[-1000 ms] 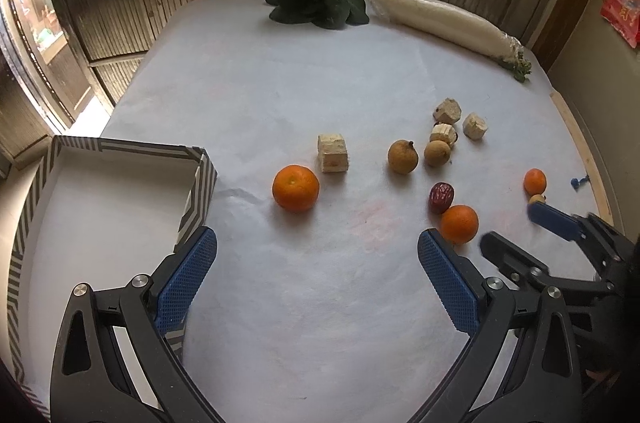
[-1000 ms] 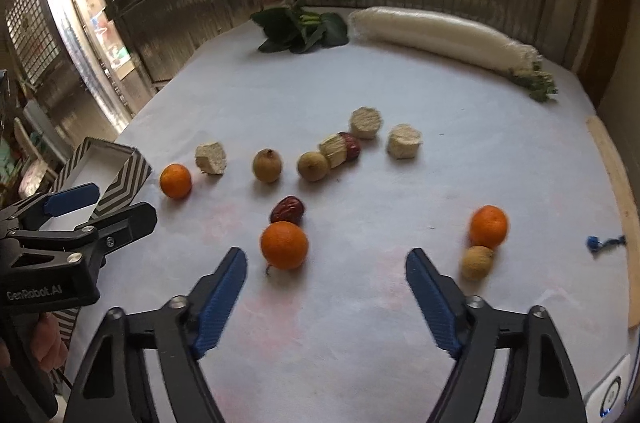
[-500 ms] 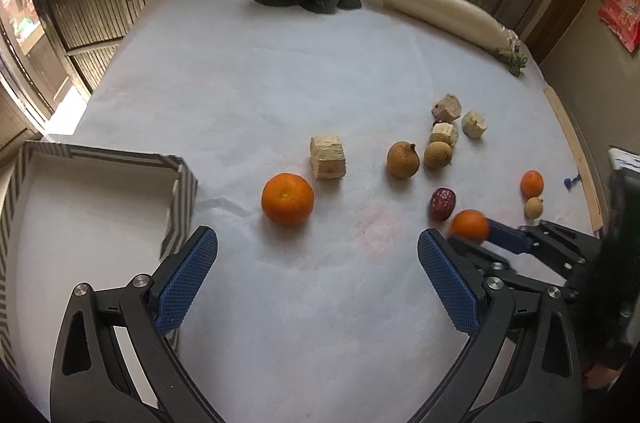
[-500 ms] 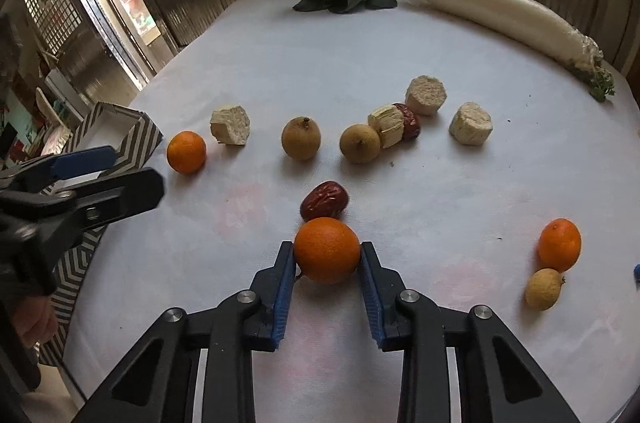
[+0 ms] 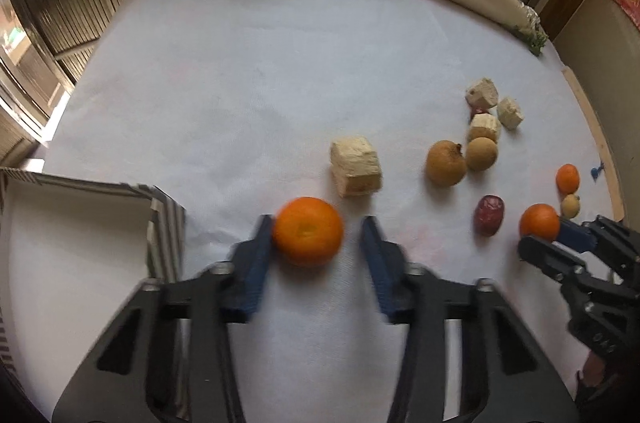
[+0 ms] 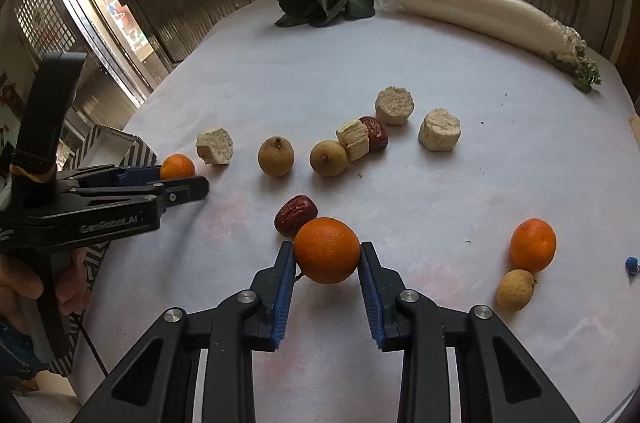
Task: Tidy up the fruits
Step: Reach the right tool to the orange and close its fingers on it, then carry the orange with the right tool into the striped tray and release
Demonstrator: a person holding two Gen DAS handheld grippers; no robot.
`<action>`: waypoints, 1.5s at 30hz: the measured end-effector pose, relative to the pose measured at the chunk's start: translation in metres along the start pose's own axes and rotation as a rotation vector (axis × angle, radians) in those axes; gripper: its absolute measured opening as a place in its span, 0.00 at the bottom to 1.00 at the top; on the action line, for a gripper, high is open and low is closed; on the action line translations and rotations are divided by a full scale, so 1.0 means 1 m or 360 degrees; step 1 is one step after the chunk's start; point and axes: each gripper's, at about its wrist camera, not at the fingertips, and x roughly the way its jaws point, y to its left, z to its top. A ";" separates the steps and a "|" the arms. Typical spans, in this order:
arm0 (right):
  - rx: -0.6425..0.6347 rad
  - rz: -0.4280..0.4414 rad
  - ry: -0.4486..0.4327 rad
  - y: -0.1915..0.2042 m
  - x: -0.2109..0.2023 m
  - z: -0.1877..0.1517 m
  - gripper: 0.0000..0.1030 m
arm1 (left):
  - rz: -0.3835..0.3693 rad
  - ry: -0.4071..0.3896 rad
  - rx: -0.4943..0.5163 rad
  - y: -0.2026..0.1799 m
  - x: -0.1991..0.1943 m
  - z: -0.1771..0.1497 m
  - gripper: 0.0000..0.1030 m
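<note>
On the white worktop (image 5: 240,83), the right gripper (image 6: 327,255) has its fingers pinched onto one orange (image 6: 327,249). The left gripper (image 5: 316,243) brackets another orange (image 5: 308,230), its fingers partly open and only the left one touching. Round fruit could roll away if that closure lands off-centre.

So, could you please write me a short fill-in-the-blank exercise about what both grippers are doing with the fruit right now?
1. The right gripper is closed on an ____.
2. The dark red jujube lies just ____ that held fruit in the right wrist view.
3. The left gripper brackets an orange beside the ____ box.

Missing words: orange; behind; striped
</note>
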 end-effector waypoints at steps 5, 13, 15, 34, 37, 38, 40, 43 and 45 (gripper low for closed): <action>-0.0013 0.0000 -0.0002 0.003 -0.004 0.001 0.30 | -0.0023 -0.0024 0.0018 -0.003 -0.011 -0.003 0.31; -0.0065 0.0009 -0.0030 0.019 -0.016 0.004 0.30 | -0.0020 -0.0065 -0.0026 -0.006 -0.040 -0.010 0.31; -0.0080 0.0024 -0.0039 0.026 -0.019 0.005 0.30 | 0.0015 -0.0073 -0.0042 -0.003 -0.048 -0.012 0.31; -0.0404 0.0250 -0.0069 0.137 -0.010 0.032 0.30 | 0.0198 -0.0161 -0.0280 0.075 -0.111 -0.032 0.31; -0.0454 0.0292 -0.0066 0.158 -0.004 0.038 0.30 | 0.0237 -0.0149 -0.0330 0.097 -0.110 -0.034 0.31; -0.0472 0.0308 -0.0059 0.165 0.001 0.042 0.30 | 0.0252 -0.0137 -0.0358 0.107 -0.107 -0.035 0.31; -0.0502 0.0328 -0.0050 0.177 0.009 0.048 0.30 | 0.0252 -0.0109 -0.0407 0.121 -0.102 -0.037 0.31; -0.0547 0.0380 -0.0023 0.196 0.023 0.057 0.30 | 0.0283 -0.0094 -0.0459 0.141 -0.095 -0.039 0.31; -0.0578 0.0387 0.0005 0.207 0.035 0.062 0.30 | 0.0297 -0.0079 -0.0498 0.154 -0.089 -0.039 0.30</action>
